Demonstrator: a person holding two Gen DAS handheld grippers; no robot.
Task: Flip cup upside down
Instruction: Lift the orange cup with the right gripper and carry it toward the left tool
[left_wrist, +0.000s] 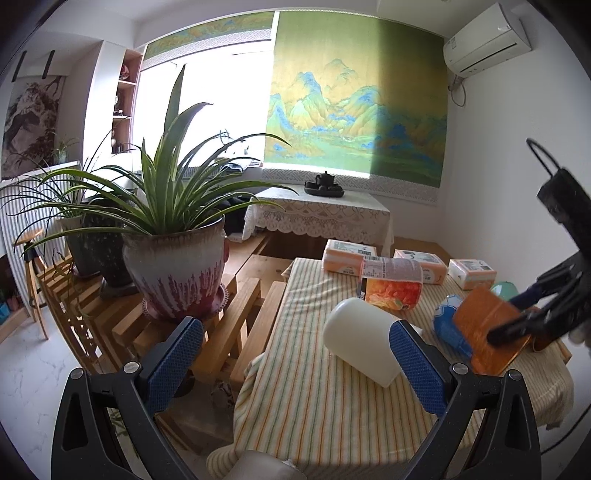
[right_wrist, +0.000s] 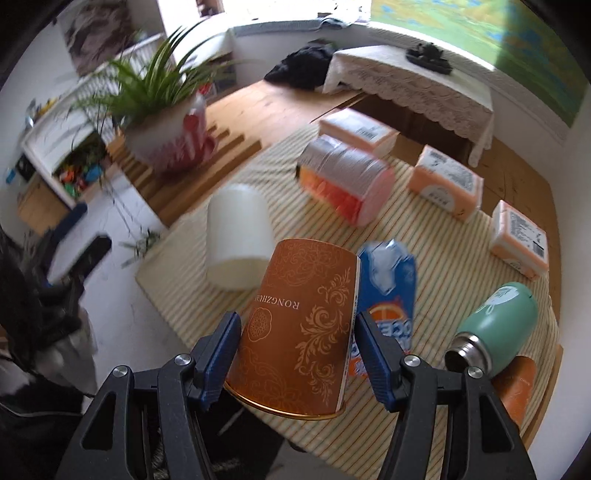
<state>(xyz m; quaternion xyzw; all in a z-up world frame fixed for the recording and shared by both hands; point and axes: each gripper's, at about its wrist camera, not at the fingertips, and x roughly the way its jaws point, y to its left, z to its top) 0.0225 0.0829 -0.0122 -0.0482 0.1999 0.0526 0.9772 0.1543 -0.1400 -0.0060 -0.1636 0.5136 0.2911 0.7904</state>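
Right gripper (right_wrist: 297, 343): jaws closed on the orange paper cup (right_wrist: 295, 325), one blue pad on each side wall. The cup is held above the striped cloth (right_wrist: 436, 258), not resting on it. In the right wrist view the printed lettering reads inverted and the gold rim faces the camera and downward, closed base pointing away. In the left wrist view the same cup (left_wrist: 487, 325) sits tilted in that gripper (left_wrist: 517, 325), not yet plumb.

Left gripper (left_wrist: 295, 354): jaws wide apart, holding nothing. It hovers at the near edge of the cloth, with the white cup (left_wrist: 360, 341) lying on its side just beyond the right pad.

Placing things relative to the orange cup (right wrist view): blue carton (right_wrist: 388, 280) just beside it on the right; white cup (right_wrist: 238, 236) beyond it to the left; green bottle (right_wrist: 495, 325) lying well to the right; pink-wrapped roll (right_wrist: 343, 181) and tissue packs (right_wrist: 443, 181) farther back.

Progress, as judged: lift and most of the rotation look done. Remaining: finish levelling rim-down, lower onto a bare patch of cloth, release. Risk: the blue carton crowds the landing spot.
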